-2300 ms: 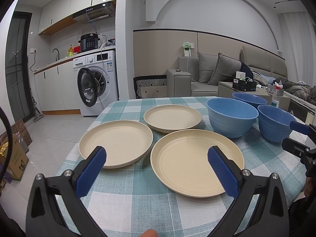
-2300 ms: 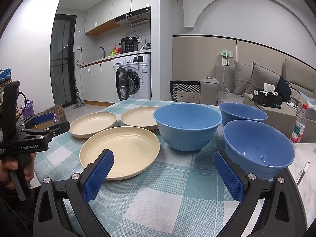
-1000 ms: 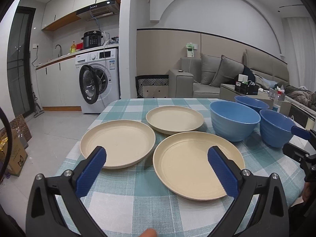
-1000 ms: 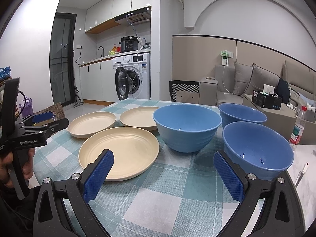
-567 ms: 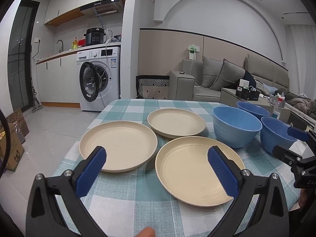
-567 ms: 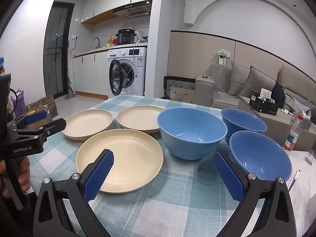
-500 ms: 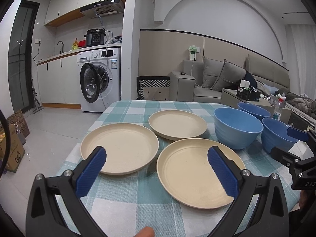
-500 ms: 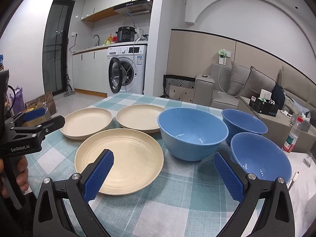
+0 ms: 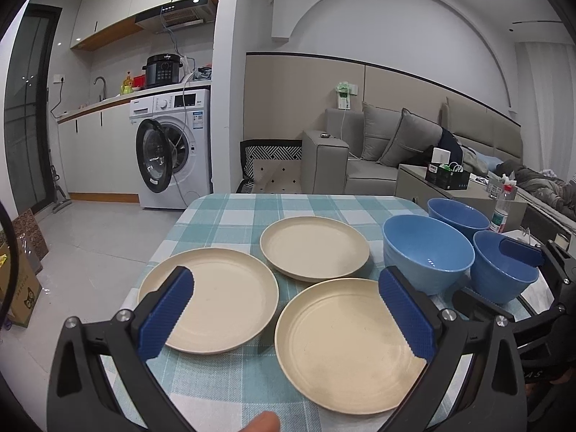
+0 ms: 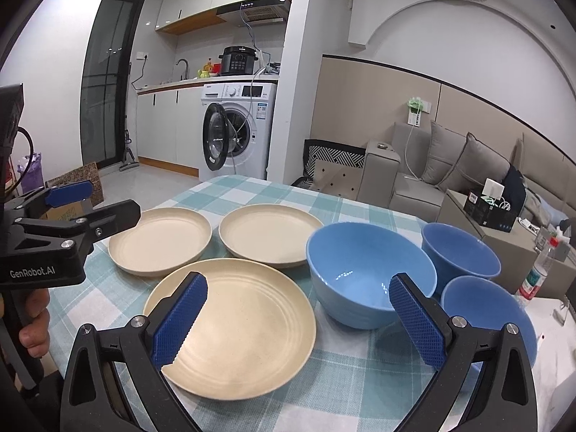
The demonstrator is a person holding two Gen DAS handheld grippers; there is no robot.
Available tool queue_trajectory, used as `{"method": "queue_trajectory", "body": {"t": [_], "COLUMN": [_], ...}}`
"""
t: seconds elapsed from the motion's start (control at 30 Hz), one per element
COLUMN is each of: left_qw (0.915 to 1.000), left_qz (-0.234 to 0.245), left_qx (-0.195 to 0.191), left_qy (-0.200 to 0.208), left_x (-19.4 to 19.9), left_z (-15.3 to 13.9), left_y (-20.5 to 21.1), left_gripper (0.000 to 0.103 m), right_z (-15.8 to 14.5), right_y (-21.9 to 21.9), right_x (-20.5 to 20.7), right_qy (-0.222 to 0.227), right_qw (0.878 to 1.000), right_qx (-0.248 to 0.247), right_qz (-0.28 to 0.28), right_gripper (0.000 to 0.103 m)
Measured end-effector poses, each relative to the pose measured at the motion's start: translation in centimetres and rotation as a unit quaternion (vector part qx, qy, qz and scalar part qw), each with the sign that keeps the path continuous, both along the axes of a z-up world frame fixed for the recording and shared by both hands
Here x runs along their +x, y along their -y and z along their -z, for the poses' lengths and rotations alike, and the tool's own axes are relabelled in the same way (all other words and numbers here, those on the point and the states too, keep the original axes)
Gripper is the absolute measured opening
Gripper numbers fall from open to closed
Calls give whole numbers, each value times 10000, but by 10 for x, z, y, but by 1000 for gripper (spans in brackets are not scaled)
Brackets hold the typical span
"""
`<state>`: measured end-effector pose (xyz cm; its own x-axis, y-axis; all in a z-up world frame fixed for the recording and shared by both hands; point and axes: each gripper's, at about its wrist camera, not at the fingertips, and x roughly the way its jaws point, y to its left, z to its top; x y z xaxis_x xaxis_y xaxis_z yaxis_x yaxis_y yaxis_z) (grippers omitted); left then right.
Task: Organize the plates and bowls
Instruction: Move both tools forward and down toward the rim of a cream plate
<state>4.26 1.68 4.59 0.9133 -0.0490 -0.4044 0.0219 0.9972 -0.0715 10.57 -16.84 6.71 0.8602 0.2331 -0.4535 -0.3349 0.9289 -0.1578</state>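
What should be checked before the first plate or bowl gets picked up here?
1. Left hand-held gripper open, holding nothing: ok.
2. Right hand-held gripper open, holding nothing: ok.
3. Three plates lie flat and unstacked on the table, near plate closest to both grippers: ok.
4. Three bowls upright, big bowl beside the near plate: ok.
5. Bowls empty: ok.
6. Gap between the two smaller bowls wide enough for a finger: cannot tell.
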Motion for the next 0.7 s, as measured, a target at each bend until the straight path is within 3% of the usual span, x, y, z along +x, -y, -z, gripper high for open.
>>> {"method": "queue_trajectory", "body": {"t": [0.37, 0.7], "left_qw": [9995, 9984], "left_qz": [-289, -491], "left_qx": [-4, 126], "left_qy": [-100, -252], "left_x": [22, 45], "left_z": [-2, -7], "left_y": [-25, -39], "left_gripper": [103, 103], "right_z": [-15, -28], "right_y": [14, 18], "right_x": [40, 64], "right_qy": [-128, -443], "right_qw": [9999, 9970], "right_qx": [50, 454], "right_qz": [43, -436], "right_gripper": [103, 103]}}
